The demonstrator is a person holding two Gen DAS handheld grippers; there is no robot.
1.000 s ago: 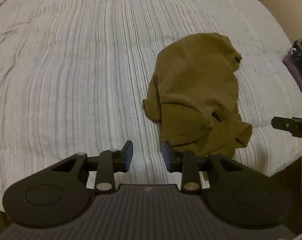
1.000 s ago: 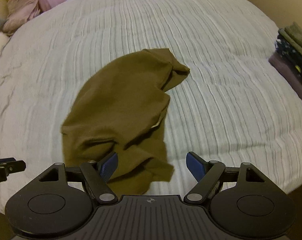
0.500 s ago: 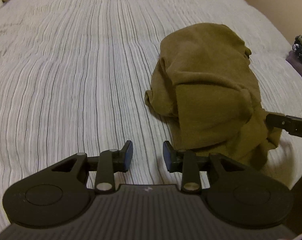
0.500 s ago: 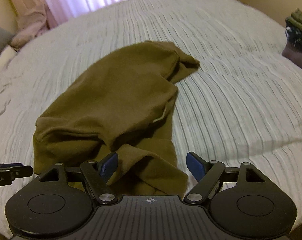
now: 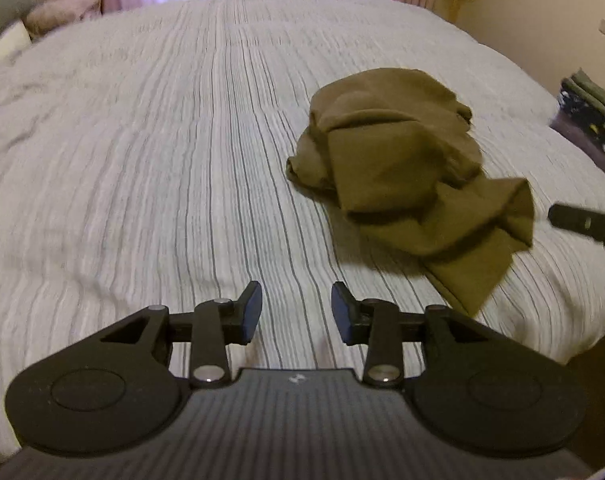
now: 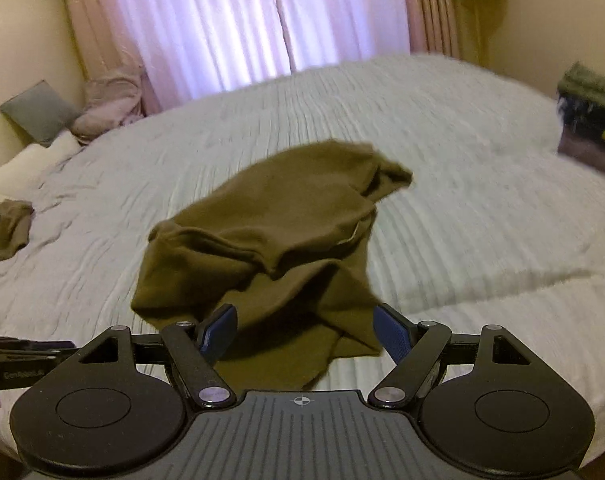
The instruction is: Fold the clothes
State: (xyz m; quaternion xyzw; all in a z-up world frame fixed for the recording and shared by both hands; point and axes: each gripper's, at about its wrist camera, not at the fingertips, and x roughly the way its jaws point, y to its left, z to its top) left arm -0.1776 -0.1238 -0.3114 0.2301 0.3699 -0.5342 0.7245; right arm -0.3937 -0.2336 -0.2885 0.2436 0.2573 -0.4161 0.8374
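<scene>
Garment: olive-brown garment (image 6: pixel 270 240), crumpled heap on striped bedspread (image 5: pixel 142 160), near edge.
Right gripper (image 6: pixel 302 330): jaws wide apart, near hem between them, nothing gripped.
Left gripper (image 5: pixel 296 306): part open, empty, left of heap.
Advice: pinch one layer at a corner; spread flat before creasing.

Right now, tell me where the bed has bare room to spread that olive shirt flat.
Widest free patch: the striped bedspread left of the crumpled olive shirt, running back to the pillows. Crowded: the right edge, where the folded stack sits, and the far left by a small olive garment.
</scene>
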